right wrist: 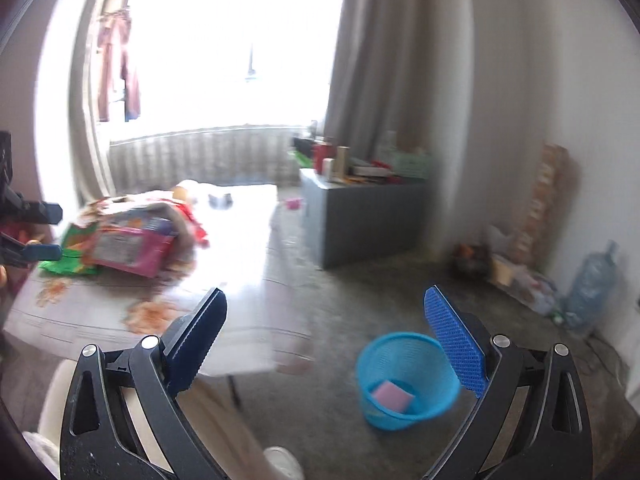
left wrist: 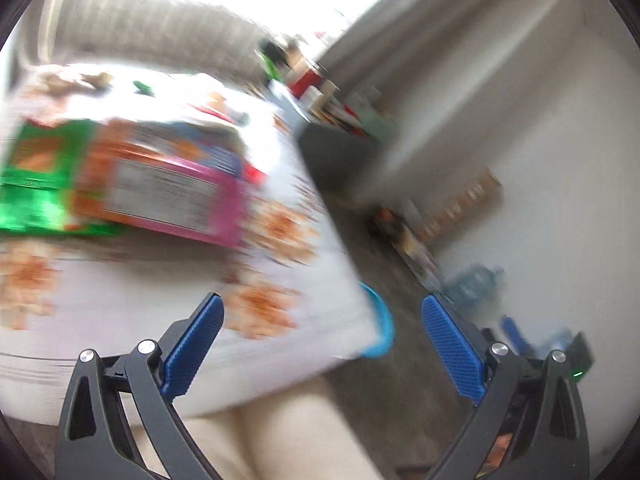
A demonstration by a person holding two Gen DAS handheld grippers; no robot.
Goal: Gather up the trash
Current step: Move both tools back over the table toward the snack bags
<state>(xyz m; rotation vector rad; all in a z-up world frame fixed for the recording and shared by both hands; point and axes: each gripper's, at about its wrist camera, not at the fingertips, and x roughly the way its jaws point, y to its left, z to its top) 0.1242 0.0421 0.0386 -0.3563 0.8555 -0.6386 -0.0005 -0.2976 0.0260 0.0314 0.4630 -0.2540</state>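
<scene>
A pile of wrappers lies on the table with a flowered cloth (left wrist: 120,312): a pink packet (left wrist: 172,196) and a green packet (left wrist: 36,188). They also show in the right wrist view, the pink packet (right wrist: 128,248) over the green packet (right wrist: 68,262). My left gripper (left wrist: 322,320) is open and empty above the table's near corner; it appears at the left edge of the right wrist view (right wrist: 40,232). My right gripper (right wrist: 324,312) is open and empty, above the floor. A blue mesh bin (right wrist: 404,380) stands on the floor holding a pink sponge-like piece (right wrist: 392,394); its rim shows past the table corner (left wrist: 380,328).
A grey cabinet (right wrist: 360,216) with bottles and boxes stands by the curtain. A large water bottle (right wrist: 592,284), bags and a tall cardboard box (right wrist: 540,208) line the right wall. My leg in beige trousers (left wrist: 280,436) is below the left gripper.
</scene>
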